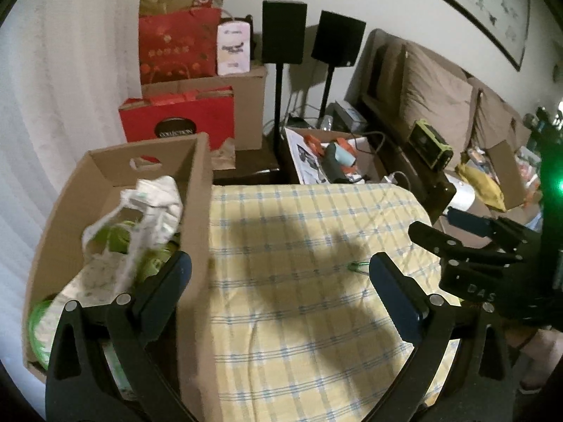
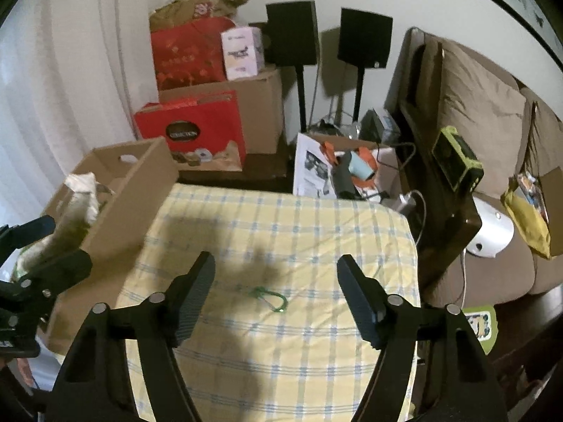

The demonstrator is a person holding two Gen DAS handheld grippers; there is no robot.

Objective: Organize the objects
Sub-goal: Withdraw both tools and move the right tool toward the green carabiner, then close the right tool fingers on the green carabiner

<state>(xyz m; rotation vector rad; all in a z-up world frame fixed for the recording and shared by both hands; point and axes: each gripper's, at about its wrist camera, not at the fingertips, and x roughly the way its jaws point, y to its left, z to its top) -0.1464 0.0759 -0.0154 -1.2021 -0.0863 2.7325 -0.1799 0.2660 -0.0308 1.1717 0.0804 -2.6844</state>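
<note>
Green carabiner (image 2: 270, 299) lies on the checked counter (image 2: 281, 369) at center frame, dead ahead between your right gripper (image 2: 276, 297) jaws, long axis slanting lower-right. Both jaws open, empty; left gripper (image 1: 279, 274) sits farther off.

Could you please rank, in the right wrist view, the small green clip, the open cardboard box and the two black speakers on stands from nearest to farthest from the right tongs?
1. Small green clip: on the checked cloth, just ahead between the open right tongs.
2. Open cardboard box: left, on the cloth's edge.
3. Two black speakers on stands: at the back wall.
</note>
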